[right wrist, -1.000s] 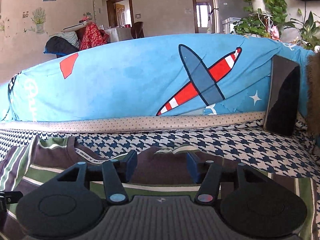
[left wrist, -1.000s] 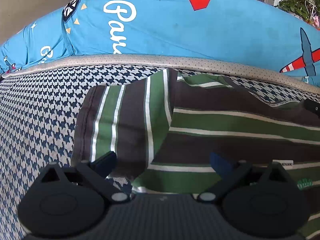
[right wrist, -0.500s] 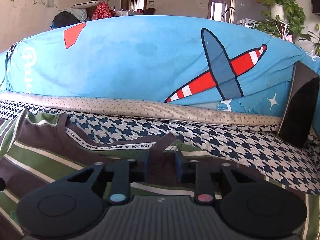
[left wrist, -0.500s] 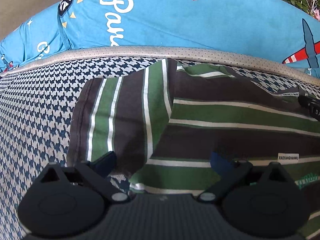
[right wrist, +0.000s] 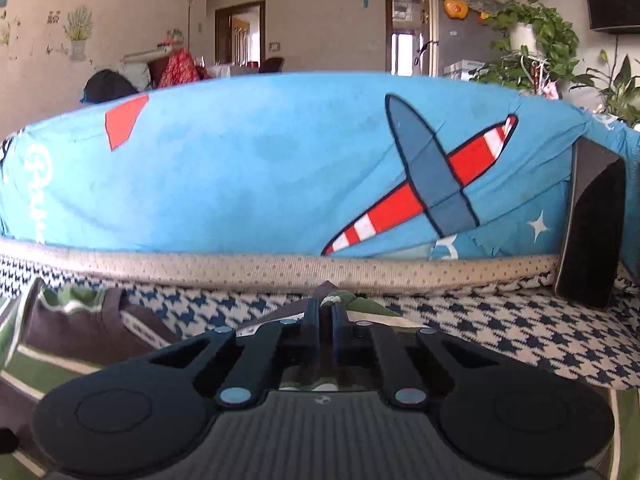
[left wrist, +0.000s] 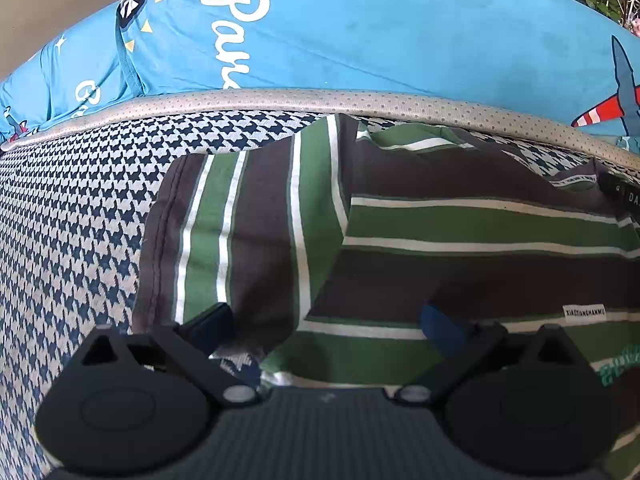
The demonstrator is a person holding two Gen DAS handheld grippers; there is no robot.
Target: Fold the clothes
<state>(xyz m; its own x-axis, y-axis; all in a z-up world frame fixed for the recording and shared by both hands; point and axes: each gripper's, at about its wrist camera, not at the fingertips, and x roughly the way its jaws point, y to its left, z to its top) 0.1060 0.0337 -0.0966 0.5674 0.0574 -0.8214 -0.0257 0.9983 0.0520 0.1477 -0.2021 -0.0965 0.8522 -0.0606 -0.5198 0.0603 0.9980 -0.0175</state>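
A striped shirt (left wrist: 440, 272) in brown, green and white lies flat on the houndstooth seat cover (left wrist: 72, 220), its sleeve folded out to the left. My left gripper (left wrist: 320, 320) hovers low over the shirt's near left part, open, with a blue pad (left wrist: 436, 324) on each side and cloth lying below, not pinched. In the right wrist view, my right gripper (right wrist: 326, 312) has its jaws closing tight together on a raised ridge of the shirt (right wrist: 72, 328) near the neckline. A peak of fabric (right wrist: 332, 294) sticks up past the fingertips.
A blue cushion with an aeroplane print (right wrist: 280, 168) rises behind the seat, edged by a dotted beige band (right wrist: 240, 268). A dark pillow (right wrist: 592, 232) leans at the right end. Potted plants (right wrist: 532, 44) and a doorway stand further back in the room.
The right gripper's jaws went from wide apart to pressed together on a fold of the shirt, and it crept forward. The left gripper stayed open and nearly still.
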